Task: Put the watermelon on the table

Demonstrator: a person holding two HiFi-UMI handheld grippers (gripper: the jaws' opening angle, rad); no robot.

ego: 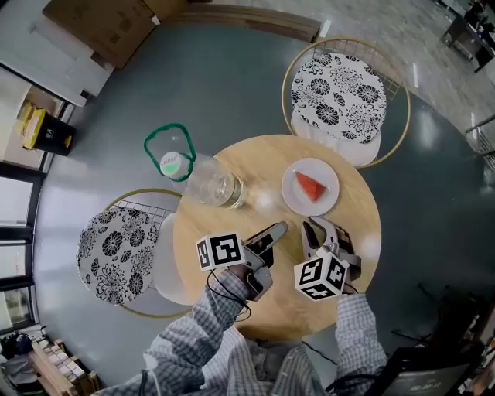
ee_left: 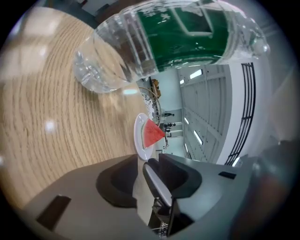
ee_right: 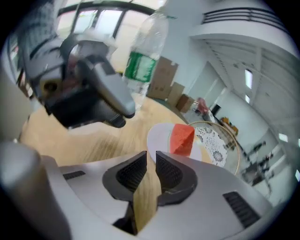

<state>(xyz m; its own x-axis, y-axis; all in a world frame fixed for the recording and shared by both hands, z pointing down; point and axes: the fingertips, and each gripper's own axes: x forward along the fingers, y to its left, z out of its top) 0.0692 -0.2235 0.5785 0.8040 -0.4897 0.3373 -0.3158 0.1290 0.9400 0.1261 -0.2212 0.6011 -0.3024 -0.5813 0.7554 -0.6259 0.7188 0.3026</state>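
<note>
Watermelon (ego: pixel 309 186) slice, red wedge with thin green rind, lies on a white plate (ego: pixel 292 197) on the round wooden worktop (ego: pixel 255 162), on the plate's right half as the head view shows it, so it rests on the plate and not on the bare wood. Left hand-held gripper (ego: pixel 274 230) is released: its jaws stand apart with nothing between them, only wood showing through the gap, and its tips point toward the plate from the near left, apart from it. Right hand-held gripper (ego: pixel 313 226) is also released, jaws a narrow gap apart, nothing held, tips just short of the plate's near edge and angled down at the worktop. The two sit side by side, close but not touching. Clear plastic bottle (ego: pixel 203 179) with green label and green cap stands upright on the left part of the worktop, well apart from the plate. Left gripper view: bottle fills the top, plate and slice beyond the jaw tips. Right gripper view: slice and plate just past the jaws, the left hand-held gripper at upper left, bottle behind it. Two wire-frame chairs with black-and-white flower cushions, one (ego: pixel 340 97) across the worktop, one (ego: pixel 116 247) at its left. Cardboard box (ego: pixel 100 23) on the floor at top left. Plaid sleeves (ego: pixel 209 325) at the bottom edge.
</note>
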